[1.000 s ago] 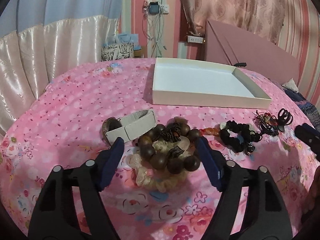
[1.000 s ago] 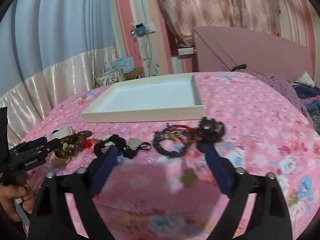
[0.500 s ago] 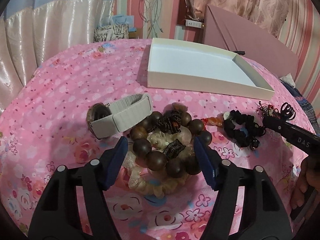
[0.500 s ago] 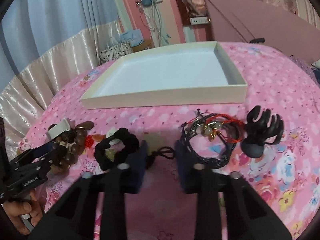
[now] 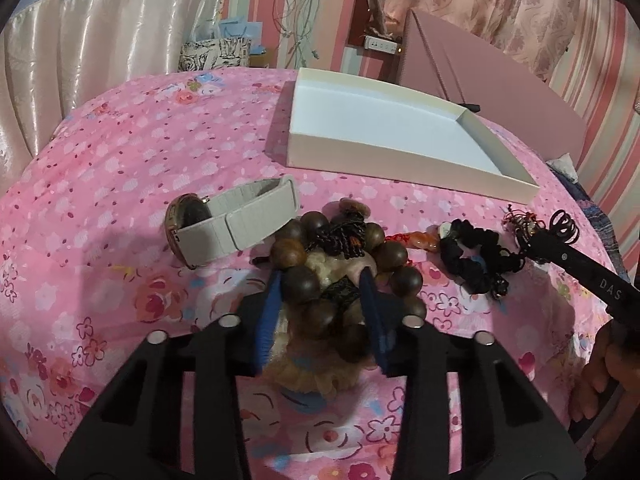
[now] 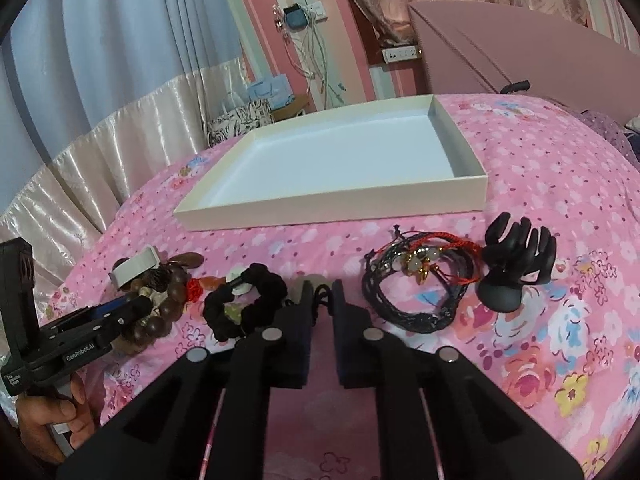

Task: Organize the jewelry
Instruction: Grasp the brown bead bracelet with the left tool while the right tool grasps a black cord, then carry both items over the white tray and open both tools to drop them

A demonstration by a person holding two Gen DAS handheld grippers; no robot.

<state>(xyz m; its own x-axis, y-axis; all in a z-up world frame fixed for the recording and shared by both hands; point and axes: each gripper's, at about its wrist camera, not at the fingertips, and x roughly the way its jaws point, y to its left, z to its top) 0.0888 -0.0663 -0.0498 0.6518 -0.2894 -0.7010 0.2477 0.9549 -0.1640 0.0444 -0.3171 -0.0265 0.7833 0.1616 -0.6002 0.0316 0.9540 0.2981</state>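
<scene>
My left gripper (image 5: 320,278) has closed on the brown wooden bead bracelet (image 5: 298,282), which lies on a beige scrunchie (image 5: 316,376) on the pink bedspread. A watch with a cream strap (image 5: 236,224) lies just left of the beads. My right gripper (image 6: 322,294) is nearly shut around a thin black cord with a pale pendant (image 6: 320,294). A black scrunchie (image 6: 248,306) lies to its left, black and red cord bracelets (image 6: 420,280) and a black claw clip (image 6: 516,268) to its right. The white tray (image 6: 340,216) stands empty behind.
A small orange charm on red thread (image 5: 416,240) lies between the beads and the black scrunchie (image 5: 476,260). A pink board (image 6: 520,44) leans behind the tray. Curtains and a wall socket with cables are at the back.
Both grippers moved down and forward and closed: the left one onto the wooden beads, the right one around the black cord.
</scene>
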